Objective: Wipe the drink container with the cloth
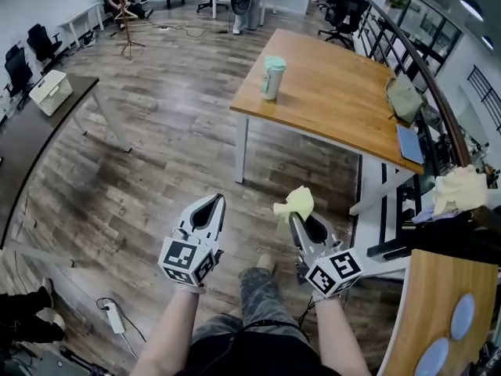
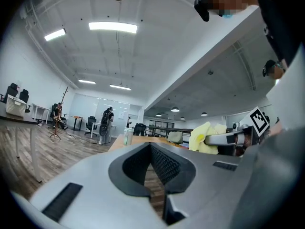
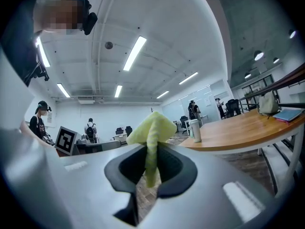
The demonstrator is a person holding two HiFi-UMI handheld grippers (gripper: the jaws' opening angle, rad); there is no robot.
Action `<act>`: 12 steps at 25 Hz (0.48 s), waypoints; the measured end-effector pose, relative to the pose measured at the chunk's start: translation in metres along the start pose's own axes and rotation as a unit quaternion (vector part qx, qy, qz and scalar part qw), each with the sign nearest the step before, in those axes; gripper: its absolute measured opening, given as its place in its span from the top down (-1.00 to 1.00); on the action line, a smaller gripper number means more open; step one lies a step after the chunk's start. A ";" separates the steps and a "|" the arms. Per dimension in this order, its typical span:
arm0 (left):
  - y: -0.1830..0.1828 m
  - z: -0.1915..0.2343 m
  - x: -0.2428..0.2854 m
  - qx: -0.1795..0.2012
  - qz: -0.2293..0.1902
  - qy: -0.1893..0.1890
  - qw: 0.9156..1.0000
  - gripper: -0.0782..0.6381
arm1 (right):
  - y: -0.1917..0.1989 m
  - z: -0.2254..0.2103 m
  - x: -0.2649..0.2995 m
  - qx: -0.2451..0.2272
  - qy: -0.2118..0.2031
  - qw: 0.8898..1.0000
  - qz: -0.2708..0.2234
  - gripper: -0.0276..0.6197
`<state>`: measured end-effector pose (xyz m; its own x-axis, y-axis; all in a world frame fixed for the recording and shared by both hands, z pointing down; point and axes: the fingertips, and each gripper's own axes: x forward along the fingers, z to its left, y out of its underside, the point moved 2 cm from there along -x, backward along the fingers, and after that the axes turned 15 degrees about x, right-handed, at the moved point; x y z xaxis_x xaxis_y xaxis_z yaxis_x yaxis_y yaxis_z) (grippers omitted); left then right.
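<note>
- My left gripper (image 1: 214,200) points level out over the wooden floor (image 1: 156,155). Its jaws are pressed fully together, with nothing between them.
- My right gripper (image 1: 293,216) is just beside it on the right, also level. Its jaws are clamped on the cloth (image 1: 296,203).
- The cloth is pale yellow. A narrow fold is pinched between the pads and the rest bunches up past the tips, in the air and touching nothing else.
- The drink container (image 1: 272,77) stands upright on the wooden surface (image 1: 344,104), close to that surface's left edge.
- The container is well apart from both grippers, ahead of them across a stretch of open floor. The cloth is not in contact with it.
- The container has a pale body and a light green top. It is small in every view, so I take the top for a lid, though I cannot be sure.
- At the far right end of the same surface lie an olive bag (image 1: 403,99) and a blue notebook (image 1: 409,143), both well away from the container.
- At the left of the head view a dark table carries a white basket (image 1: 51,92).
- A white power strip (image 1: 115,317) lies on the floor to the left of my left forearm.
- Office chairs and a few people are at the far end of the room.
</note>
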<state>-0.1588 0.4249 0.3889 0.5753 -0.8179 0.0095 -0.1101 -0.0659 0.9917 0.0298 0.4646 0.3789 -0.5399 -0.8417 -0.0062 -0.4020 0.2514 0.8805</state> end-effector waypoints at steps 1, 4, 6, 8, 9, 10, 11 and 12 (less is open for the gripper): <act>0.000 0.002 0.010 0.002 0.001 -0.002 1.000 0.79 | -0.004 -0.007 0.007 0.003 -0.003 1.000 0.000 0.78; 0.001 0.008 0.042 0.001 0.003 0.000 1.000 0.79 | -0.016 -0.028 0.028 0.002 -0.010 1.000 0.006 0.78; 0.003 0.013 0.064 -0.003 0.005 0.002 1.000 0.79 | -0.021 -0.042 0.040 -0.002 -0.012 1.000 0.010 0.78; 0.002 0.017 0.085 -0.007 0.005 0.001 1.000 0.79 | -0.027 -0.058 0.050 -0.003 -0.008 1.000 0.013 0.78; 0.001 0.018 0.094 -0.009 0.003 0.000 1.000 0.79 | -0.030 -0.066 0.054 -0.003 -0.005 1.000 0.015 0.78; 0.000 0.020 0.103 -0.012 0.001 -0.002 1.000 0.79 | -0.034 -0.074 0.058 -0.004 -0.002 1.000 0.018 0.78; -0.002 0.021 0.113 -0.015 -0.001 -0.004 1.000 0.79 | -0.037 -0.082 0.061 -0.005 -0.001 1.000 0.023 0.78; -0.003 0.022 0.122 -0.017 -0.003 -0.006 1.000 0.79 | -0.040 -0.089 0.065 -0.006 0.000 1.000 0.028 0.78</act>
<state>-0.1064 0.3125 0.3840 0.5656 -0.8247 0.0031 -0.0795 -0.0508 0.9955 0.0769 0.3573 0.3858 -0.5609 -0.8268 0.0430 -0.3629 0.2922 0.8849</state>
